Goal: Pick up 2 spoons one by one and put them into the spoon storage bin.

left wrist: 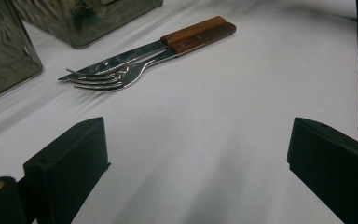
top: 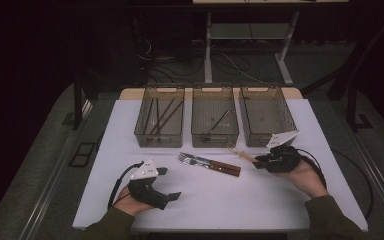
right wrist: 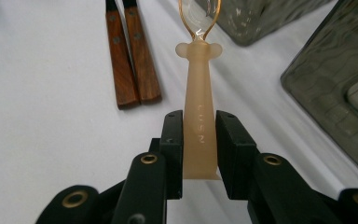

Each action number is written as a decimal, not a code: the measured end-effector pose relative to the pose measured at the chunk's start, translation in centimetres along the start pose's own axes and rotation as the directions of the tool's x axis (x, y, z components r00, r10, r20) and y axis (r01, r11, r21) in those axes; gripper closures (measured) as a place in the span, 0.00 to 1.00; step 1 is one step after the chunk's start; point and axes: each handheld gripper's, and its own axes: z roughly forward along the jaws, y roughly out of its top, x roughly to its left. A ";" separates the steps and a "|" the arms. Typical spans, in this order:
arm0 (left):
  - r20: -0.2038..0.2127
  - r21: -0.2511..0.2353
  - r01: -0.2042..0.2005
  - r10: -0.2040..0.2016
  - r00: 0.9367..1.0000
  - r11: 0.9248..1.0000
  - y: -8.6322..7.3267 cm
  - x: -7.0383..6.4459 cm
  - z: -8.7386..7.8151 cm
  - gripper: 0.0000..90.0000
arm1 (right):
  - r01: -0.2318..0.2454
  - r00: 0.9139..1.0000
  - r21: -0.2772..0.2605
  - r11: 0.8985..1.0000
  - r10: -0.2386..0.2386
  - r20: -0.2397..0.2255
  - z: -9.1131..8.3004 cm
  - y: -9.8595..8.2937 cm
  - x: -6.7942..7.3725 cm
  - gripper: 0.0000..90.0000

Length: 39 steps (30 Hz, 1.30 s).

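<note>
From the high view, the right tongs (top: 258, 163) sit at the right side of the tabletop (top: 130, 150), just in front of the three bins, and they have hold of a pale-handled spoon (top: 241, 154). The spoon's long axis runs up and to the left from the tongs, its bowl end pointing toward the gap between the middle bin (top: 215, 131) and the right bin (top: 267, 125). Both bins lie just beyond the spoon tip, so I would judge the coming move a short carry forward into one of them; I cannot tell which. The left tongs (top: 171, 183) rest well apart at the near left, spread wide and holding nothing. Between the hands lie the wood-handled knife and fork (top: 210, 164), side by side, handles toward the right hand.

In the left gripper view, the left tongs (left wrist: 198, 154) stand wide open over bare tabletop, with the knife and fork (left wrist: 144, 58) ahead, tines and blade tip toward the bins at the upper left.

In the right gripper view, the right tongs (right wrist: 199, 142) are closed on the lower part of the spoon's handle (right wrist: 199, 116), which stands straight out along the jaws. The clear, amber-rimmed bowl is at the far end, near a bin's corner (right wrist: 256, 21). Another bin wall (right wrist: 335, 79) is at the right, and two wooden handles (right wrist: 130, 60) lie to the left, roughly parallel to the spoon.
</note>
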 end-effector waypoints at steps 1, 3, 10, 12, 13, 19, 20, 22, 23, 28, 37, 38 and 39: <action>0.000 0.000 0.001 -0.001 1.000 1.000 0.0 0.0 0.0 0.05 | -0.001 1.000 -0.011 1.000 0.001 -0.003 -0.2 0.0 0.0 0.81; 0.000 0.001 0.000 0.000 1.000 1.000 0.0 0.0 0.0 0.05 | -0.006 1.000 -0.031 0.999 0.006 -0.005 -0.5 0.1 0.0 0.81; 0.000 0.001 -0.001 0.001 1.000 1.000 0.0 0.0 0.0 0.05 | -0.026 1.000 -0.099 0.995 0.026 -0.008 -1.6 0.3 0.0 0.81; -0.001 0.002 -0.002 0.002 1.000 1.000 0.0 0.0 0.0 0.05 | -0.036 0.999 -0.116 0.993 0.035 -0.011 -2.0 0.4 -0.1 0.81; 0.000 0.001 -0.002 0.002 1.000 1.000 0.0 0.0 0.0 0.05 | -0.037 0.999 -0.123 0.992 0.036 -0.012 -2.1 0.4 -0.1 0.81; -0.001 0.002 0.000 0.000 1.000 1.000 0.0 0.0 0.1 0.04 | -0.057 0.998 -0.162 0.985 0.057 -0.010 -2.8 0.5 -0.4 0.81; -0.001 0.002 0.000 0.000 1.000 1.000 0.0 0.0 0.1 0.04 | -0.061 0.998 -0.169 0.984 0.060 -0.006 -2.9 0.5 -0.4 0.81; 0.000 0.004 -0.001 0.001 1.000 1.000 0.0 0.0 0.1 0.04 | -0.067 0.998 -0.175 0.982 0.068 -0.001 -3.0 0.7 -0.5 0.81; 0.001 0.003 0.000 0.000 1.000 1.000 0.0 0.0 0.1 0.04 | -0.067 0.998 -0.181 0.981 0.068 0.002 -3.1 0.8 -0.5 0.81; -0.001 -0.001 0.006 -0.006 1.000 1.000 0.0 0.0 0.2 0.04 | -0.076 0.997 -0.186 0.980 0.079 0.010 -3.1 1.2 -0.6 0.81; -0.001 -0.003 0.010 -0.010 1.000 1.000 -0.1 0.0 0.2 0.04 | -0.098 0.994 -0.224 0.970 0.106 0.024 -2.8 2.5 -1.1 0.81; -0.001 -0.004 0.010 -0.010 1.000 1.000 -0.1 0.0 0.2 0.04 | -0.105 0.993 -0.231 0.967 0.113 0.021 -2.8 2.7 -1.1 0.81; 0.000 -0.001 0.009 -0.009 1.000 1.000 0.0 0.0 0.2 0.04 | -0.104 0.993 -0.236 0.966 0.113 0.023 -2.7 3.0 -1.1 0.81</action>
